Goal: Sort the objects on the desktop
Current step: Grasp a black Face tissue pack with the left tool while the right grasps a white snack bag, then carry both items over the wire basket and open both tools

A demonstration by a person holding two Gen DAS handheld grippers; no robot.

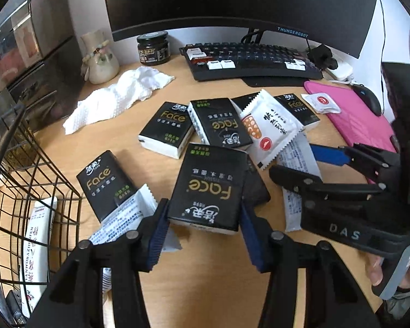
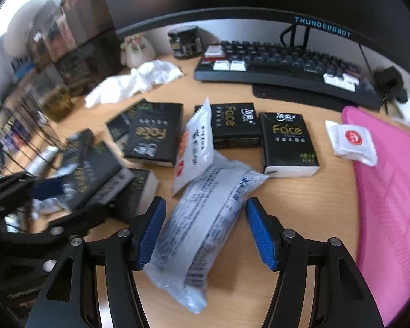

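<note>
Several black "Face" tissue packs and white snack packets lie scattered on the wooden desk (image 1: pixel 210 270). My left gripper (image 1: pixel 203 235) has its jaws around one black tissue pack (image 1: pixel 209 188), its pads at the pack's near end; it looks lifted or tilted. My right gripper (image 2: pixel 206 231) is open, with a translucent white snack packet (image 2: pixel 202 218) lying between its fingers, pads apart from it. The right gripper also shows in the left wrist view (image 1: pixel 295 160), over that packet (image 1: pixel 298 161). Another white packet (image 2: pixel 195 147) leans on the packs.
A black wire basket (image 1: pixel 27 191) at the left holds white tubes. A crumpled white cloth (image 1: pixel 117 98), a vase (image 1: pixel 99 57) and a dark jar (image 1: pixel 153 47) stand behind. A keyboard (image 1: pixel 248 60), monitor, pink pad (image 2: pixel 391 191) and mouse (image 1: pixel 369 99) lie at the back and right.
</note>
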